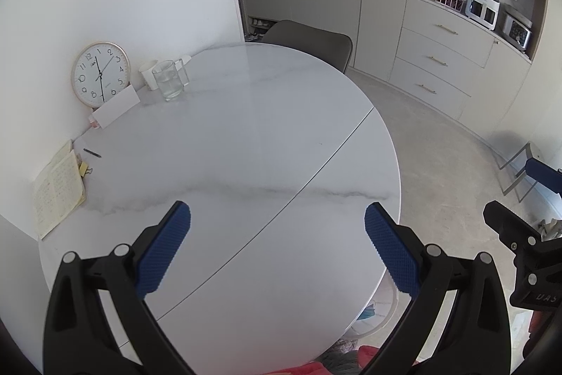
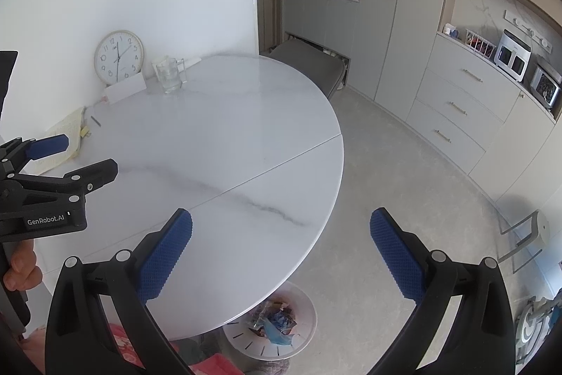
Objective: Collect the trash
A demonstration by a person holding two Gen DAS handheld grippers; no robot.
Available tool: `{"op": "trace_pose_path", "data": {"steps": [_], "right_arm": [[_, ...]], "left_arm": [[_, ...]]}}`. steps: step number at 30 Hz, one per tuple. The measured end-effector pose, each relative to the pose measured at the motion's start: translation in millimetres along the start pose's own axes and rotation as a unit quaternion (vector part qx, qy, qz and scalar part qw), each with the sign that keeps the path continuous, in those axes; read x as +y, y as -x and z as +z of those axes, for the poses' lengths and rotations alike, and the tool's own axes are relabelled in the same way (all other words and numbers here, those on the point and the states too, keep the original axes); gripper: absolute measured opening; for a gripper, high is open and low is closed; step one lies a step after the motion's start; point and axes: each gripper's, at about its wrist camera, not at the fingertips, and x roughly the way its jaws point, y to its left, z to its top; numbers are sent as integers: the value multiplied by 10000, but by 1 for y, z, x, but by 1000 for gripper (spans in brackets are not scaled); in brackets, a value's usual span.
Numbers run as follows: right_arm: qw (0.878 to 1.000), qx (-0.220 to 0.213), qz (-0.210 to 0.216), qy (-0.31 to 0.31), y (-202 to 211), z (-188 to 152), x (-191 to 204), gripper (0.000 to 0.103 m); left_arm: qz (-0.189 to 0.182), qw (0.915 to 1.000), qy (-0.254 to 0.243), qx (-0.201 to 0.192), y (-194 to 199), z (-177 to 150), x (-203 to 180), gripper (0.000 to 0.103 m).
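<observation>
My left gripper (image 1: 277, 217) is open and empty above the near part of the round white marble table (image 1: 246, 136). My right gripper (image 2: 281, 224) is open and empty over the table's near right edge (image 2: 326, 185). A white waste bin (image 2: 277, 325) stands on the floor under that edge, holding crumpled wrappers and blue scraps (image 2: 277, 322); its rim also shows in the left wrist view (image 1: 379, 315). The left gripper shows from the side in the right wrist view (image 2: 84, 153); the right gripper shows at the right of the left wrist view (image 1: 520, 199).
At the table's far left by the wall stand a clock (image 1: 101, 74), a white card (image 1: 117, 109), a glass mug (image 1: 168, 81), a paper cup (image 1: 149, 72), a notebook (image 1: 58, 192) and a pen (image 1: 92, 153). A grey chair (image 1: 312, 41) sits behind the table. Cabinets (image 1: 439, 58) line the right wall.
</observation>
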Motion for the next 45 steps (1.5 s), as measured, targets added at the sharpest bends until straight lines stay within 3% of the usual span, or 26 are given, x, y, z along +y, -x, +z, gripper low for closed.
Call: {"op": "trace_pose_path", "data": {"steps": [45], "right_arm": [[9999, 127, 25, 12, -10, 1, 2, 101]], "left_arm": [[196, 9996, 164, -79, -4, 2, 6, 95]]}}
